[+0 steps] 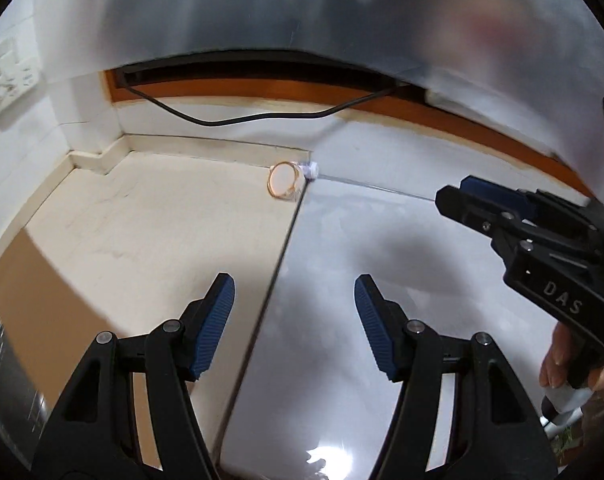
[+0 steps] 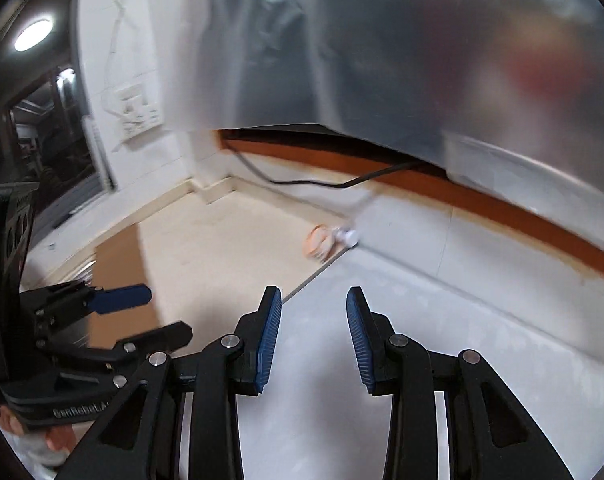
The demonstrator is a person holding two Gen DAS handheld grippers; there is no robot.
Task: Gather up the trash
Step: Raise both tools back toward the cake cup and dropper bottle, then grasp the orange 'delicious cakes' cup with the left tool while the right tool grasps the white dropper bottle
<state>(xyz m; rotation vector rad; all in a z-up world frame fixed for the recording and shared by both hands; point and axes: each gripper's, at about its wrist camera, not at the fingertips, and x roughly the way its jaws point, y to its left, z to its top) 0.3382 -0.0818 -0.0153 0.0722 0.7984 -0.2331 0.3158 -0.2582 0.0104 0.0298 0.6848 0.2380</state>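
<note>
Setting: cream floor [image 1: 162,232] beside a grey glossy panel [image 1: 382,280], white wall behind, a draped translucent sheet [image 1: 302,8] hanging over an orange-brown ledge [image 1: 462,116].
Trash: a small clear plastic bottle [image 1: 286,181] with an orange ring and white cap lies on its side in the far corner — right at the seam where floor meets panel, close against the wall foot; well apart from both claws.
Left claw [image 1: 294,328]: released, blue pads spread wide, nothing between them, hovering above the seam.
Right claw [image 2: 314,336]: also released and empty, aimed roughly at the bottle; in the left wrist view it sits off to the right.
Step in hand: judged to be the approach — one claw should advance along the seam and straddle the bottle across its body, not its cap.
Edges: wall and skirting sit just behind the bottle, so come in low from the front; a push could roll it into the corner.
Open room: bare floor lies between claws and bottle; a black cable [image 1: 242,120] sags along the wall above, out of the direct line.
</note>
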